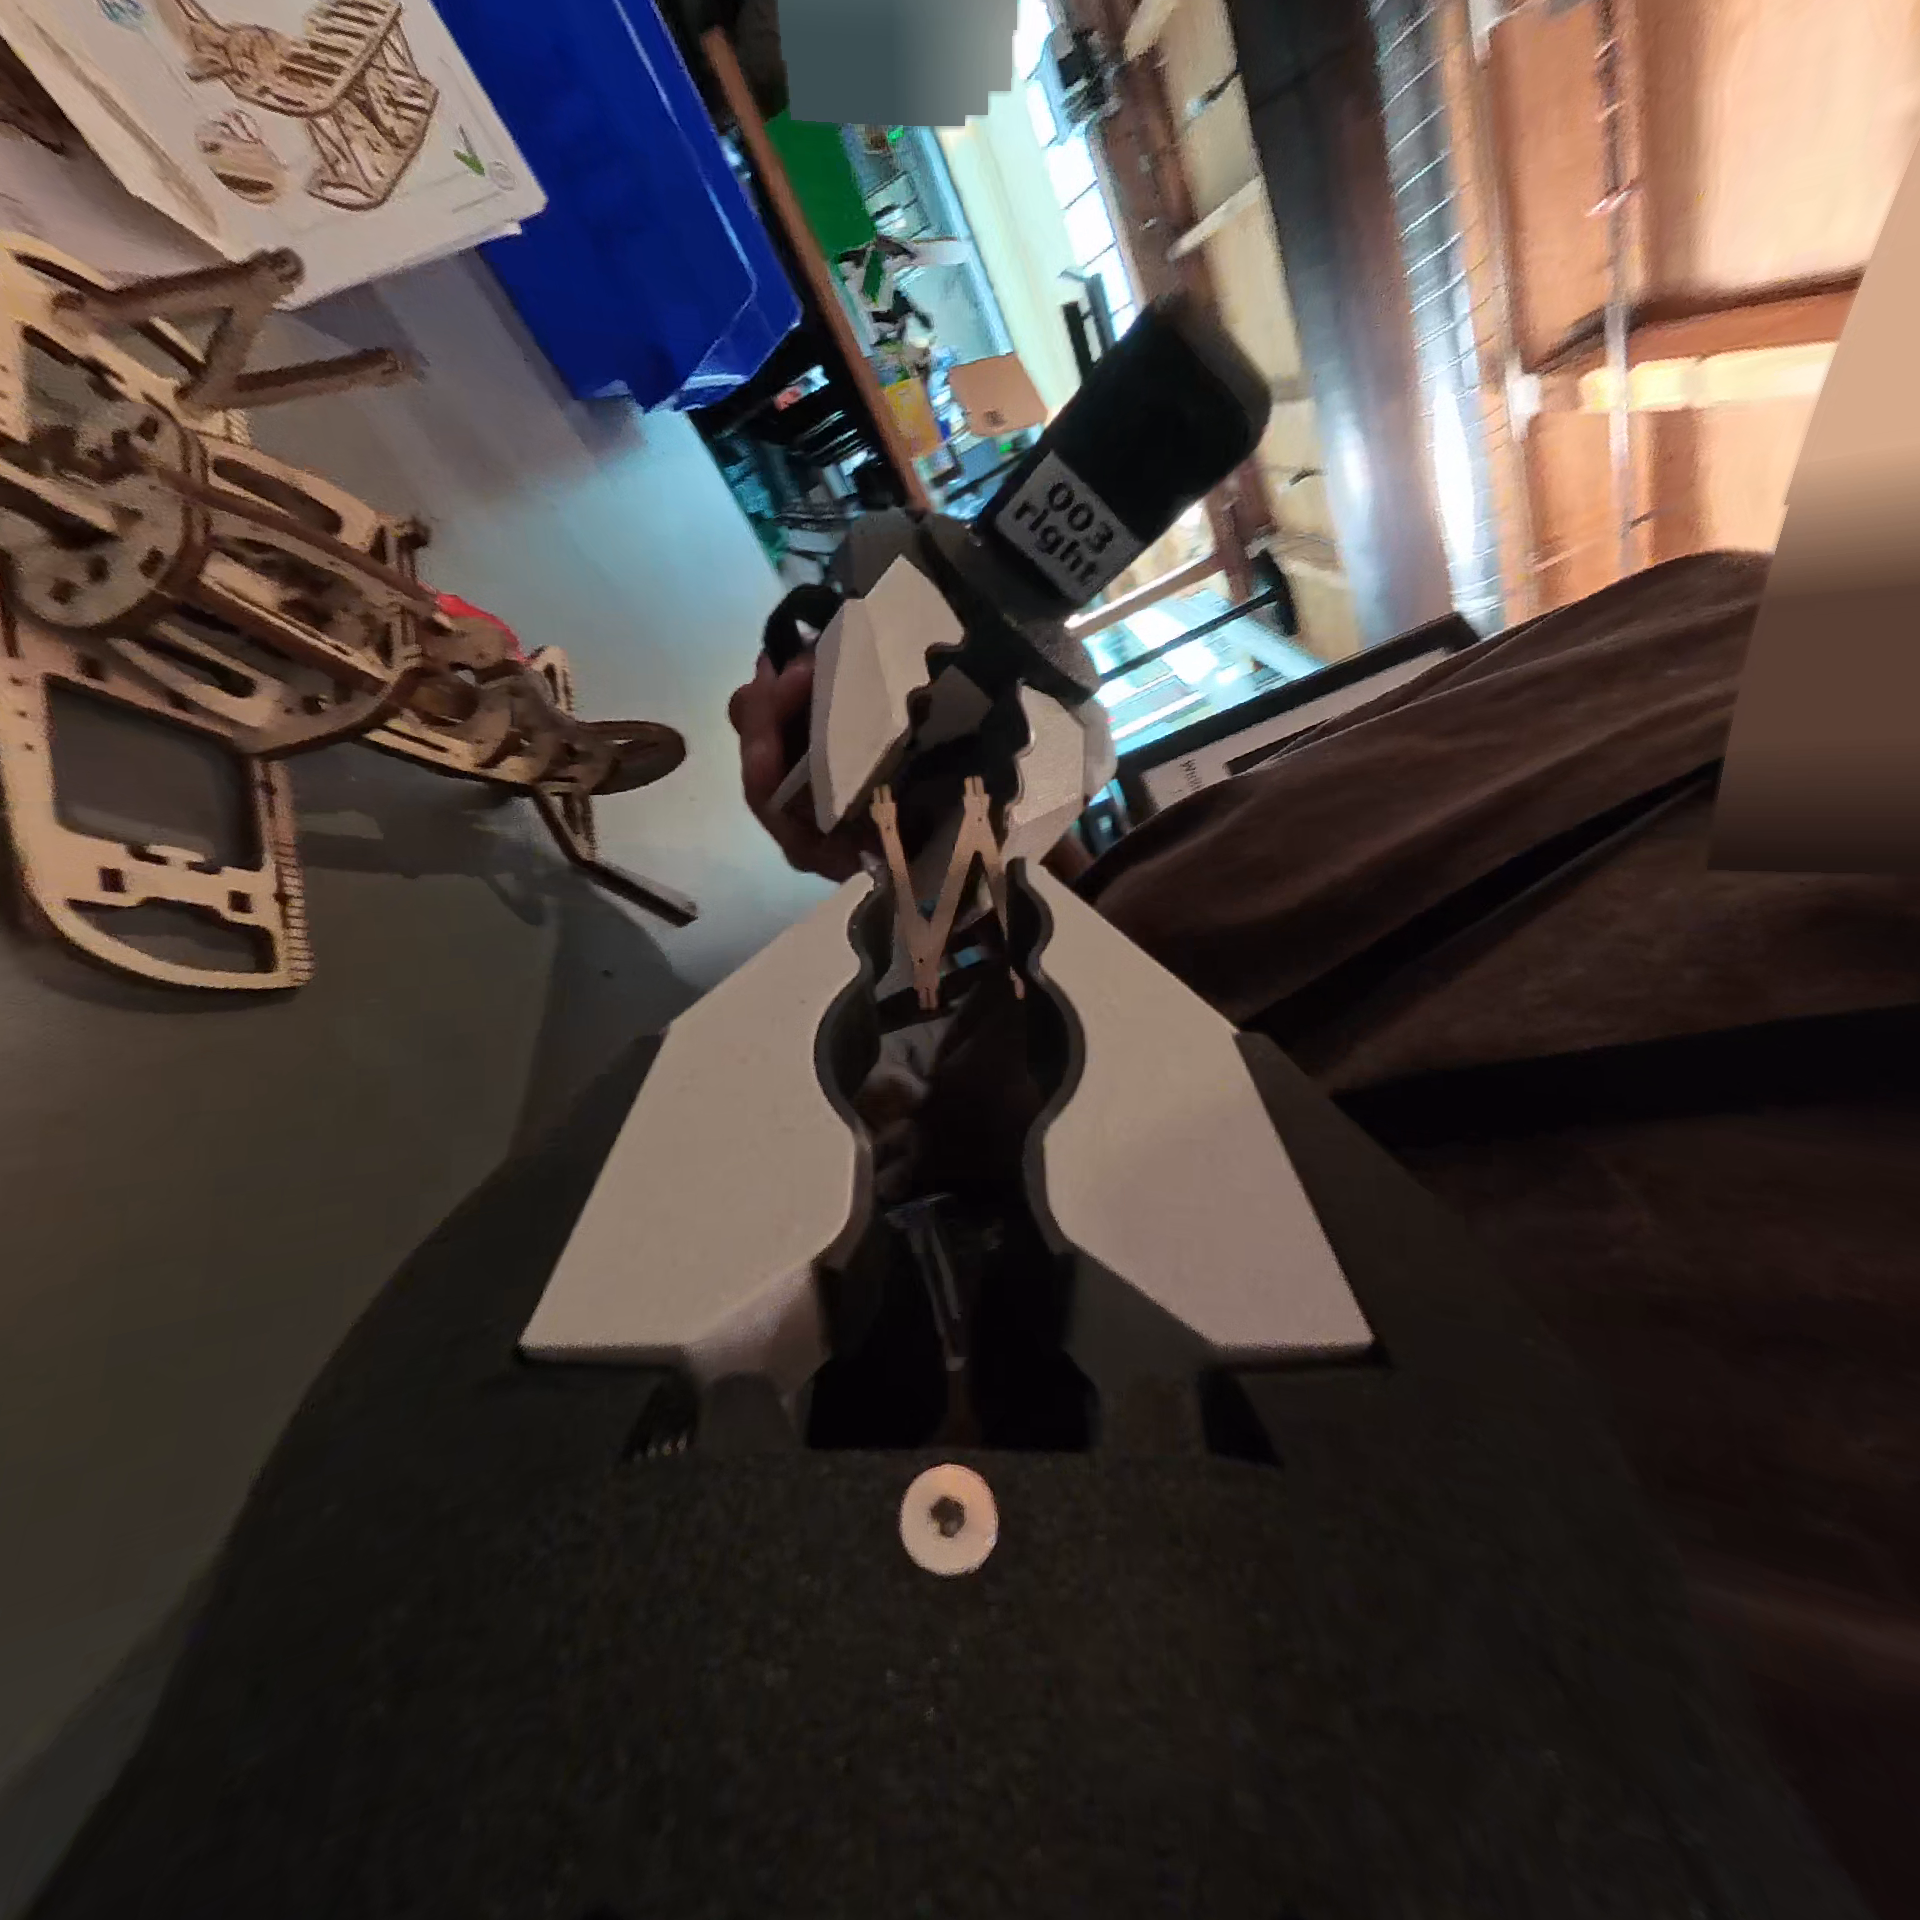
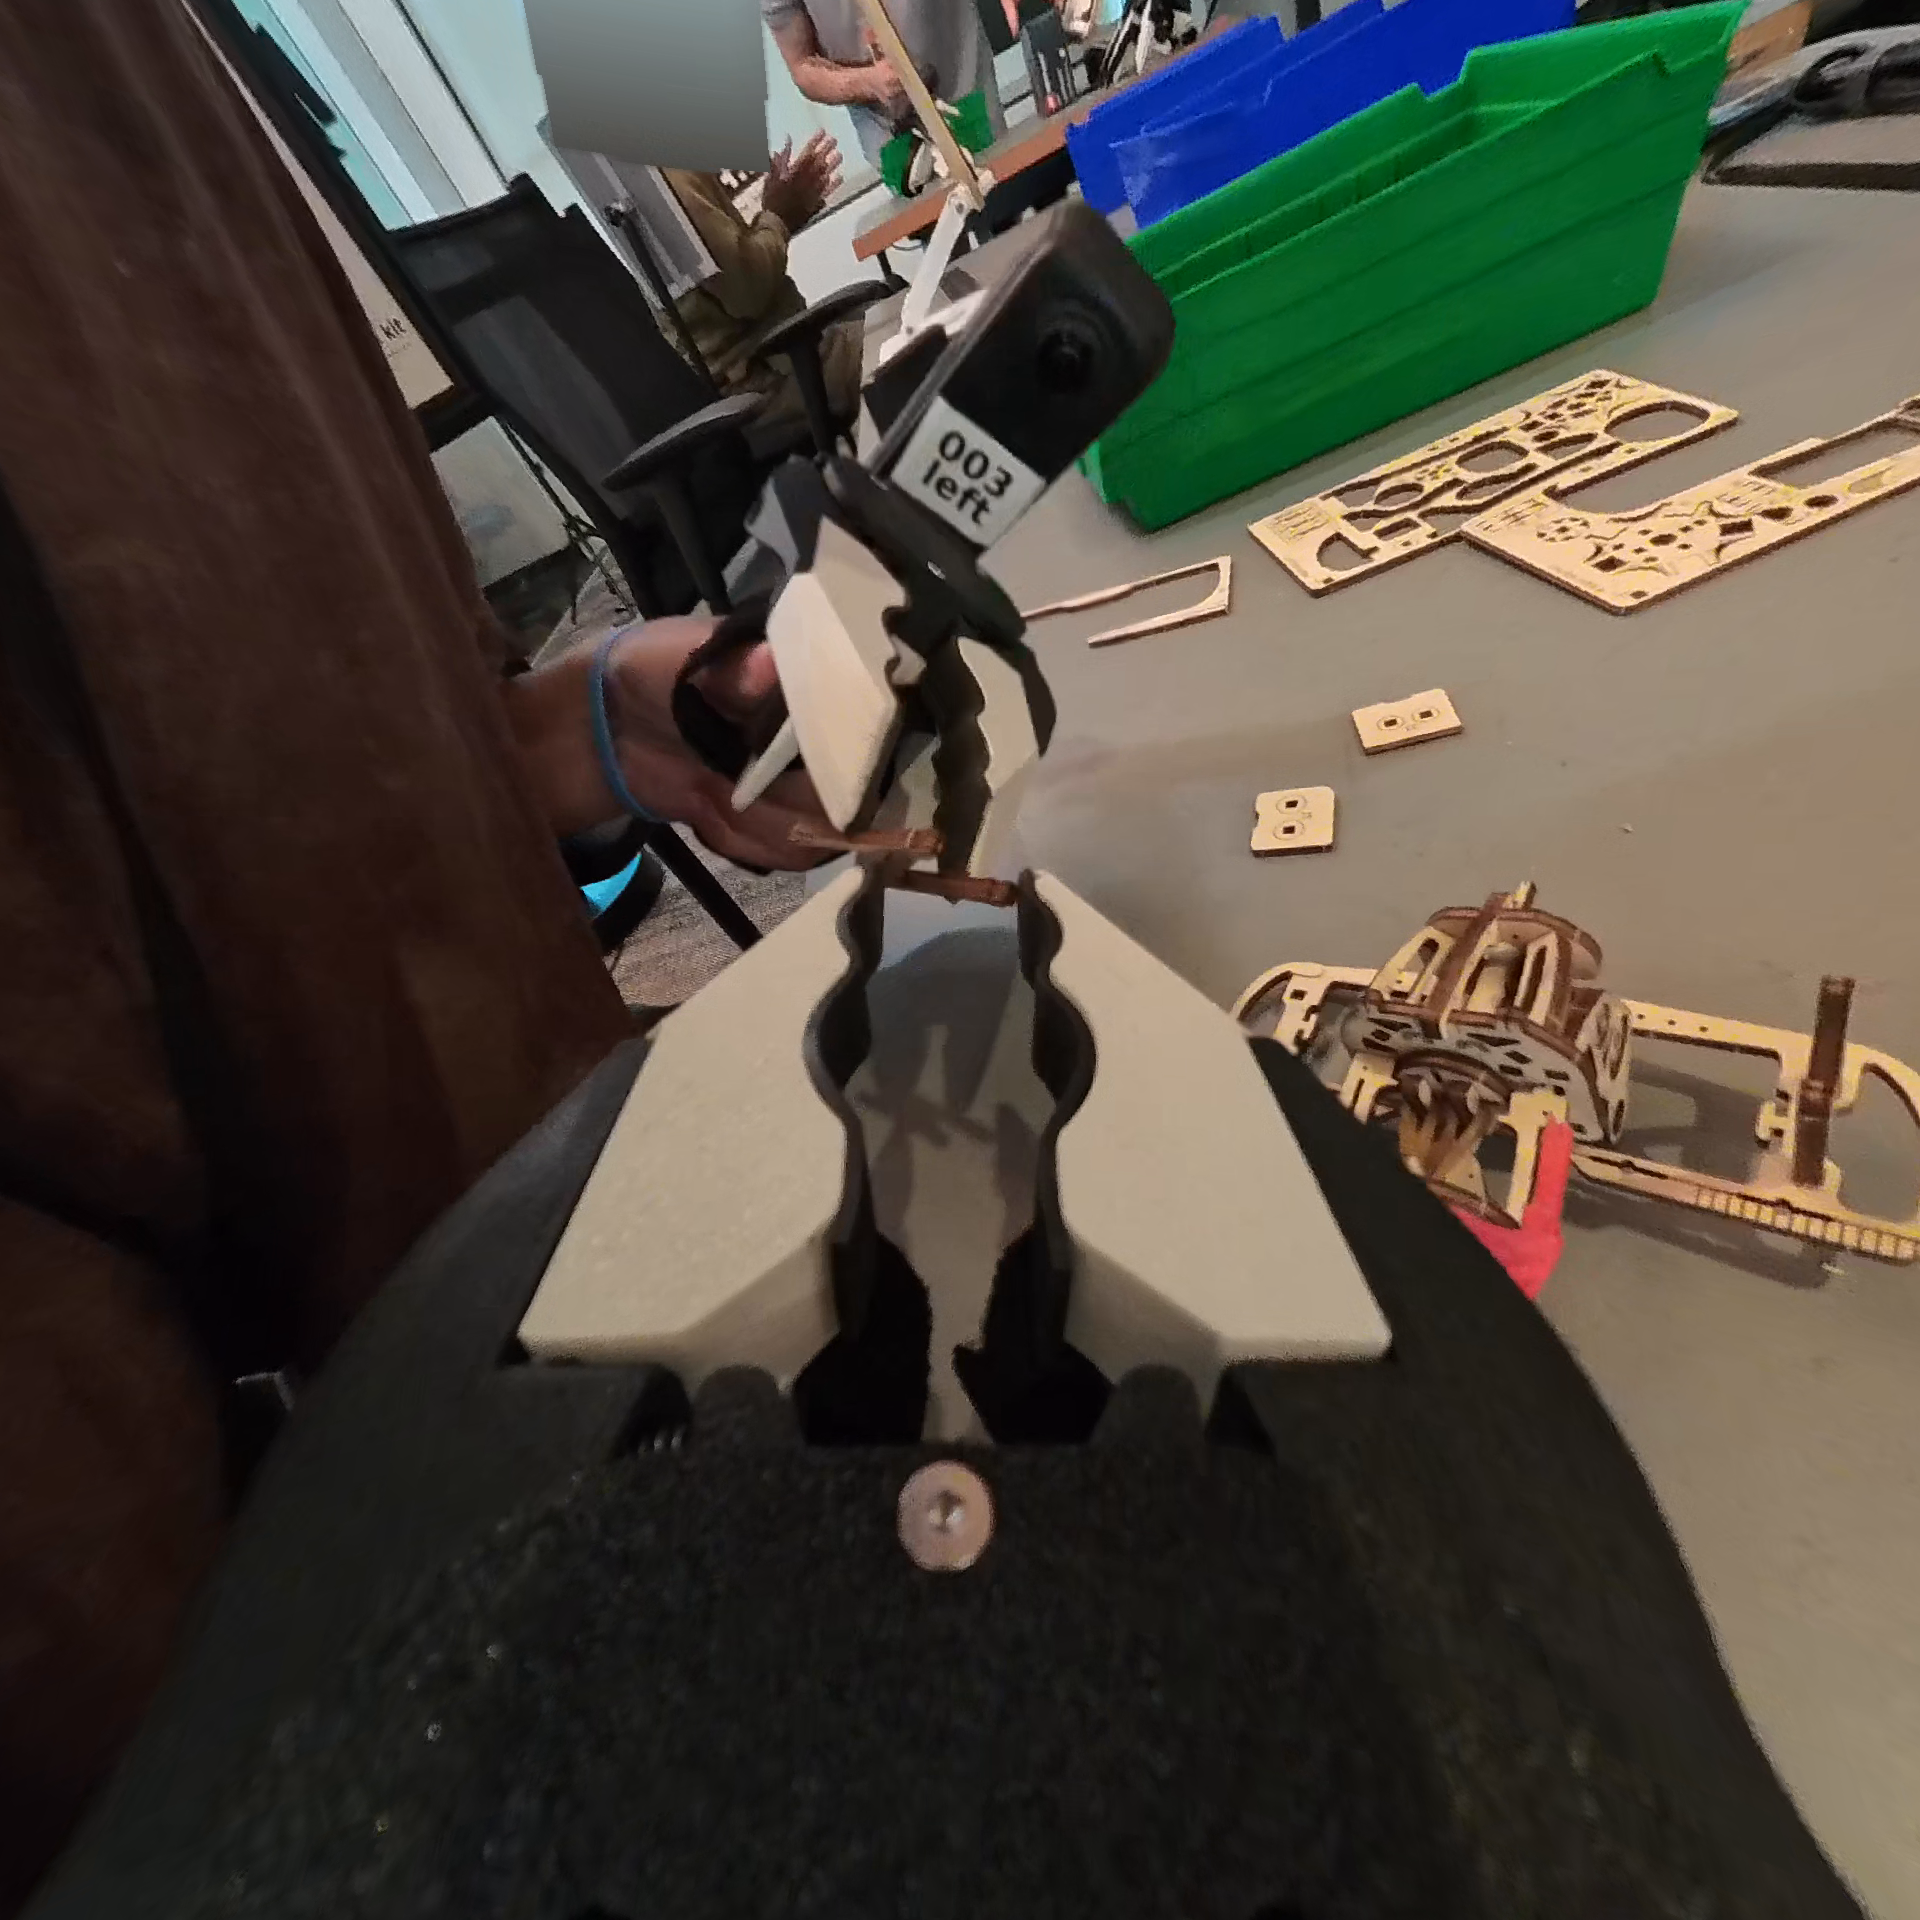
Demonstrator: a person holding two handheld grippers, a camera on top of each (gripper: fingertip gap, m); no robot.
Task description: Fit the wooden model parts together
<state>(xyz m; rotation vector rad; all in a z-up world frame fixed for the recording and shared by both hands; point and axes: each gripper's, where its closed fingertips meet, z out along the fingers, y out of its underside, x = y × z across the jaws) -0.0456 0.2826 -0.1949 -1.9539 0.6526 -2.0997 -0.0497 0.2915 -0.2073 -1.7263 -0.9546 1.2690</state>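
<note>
My left gripper (image 1: pixel 945 899) and right gripper (image 2: pixel 948 894) face each other tip to tip in the air beside the table edge. Each is shut on a thin wooden part. In the right wrist view, a short brown strip (image 2: pixel 961 888) spans my right gripper's tips. Just above it, the left gripper (image 2: pixel 940 842) pinches another strip (image 2: pixel 862 840) that sticks out to the left. In the left wrist view, the pale strips (image 1: pixel 904 914) form a zigzag between my tips and the right gripper (image 1: pixel 940 800). The parts are very close; I cannot tell if they touch.
A partly built wooden model (image 2: pixel 1475 1049) lies on the grey table (image 2: pixel 1558 779) with a red piece (image 2: pixel 1527 1216) by it. Cut-out wooden sheets (image 2: pixel 1507 478), two small plates (image 2: pixel 1408 719), a U-shaped part (image 2: pixel 1164 603), green (image 2: pixel 1403 260) and blue bins (image 1: pixel 623 208), and an instruction sheet (image 1: pixel 291 125) lie around. Brown clothing (image 2: pixel 208 623) is close on the left. Left and right tips are no more than a few centimetres apart.
</note>
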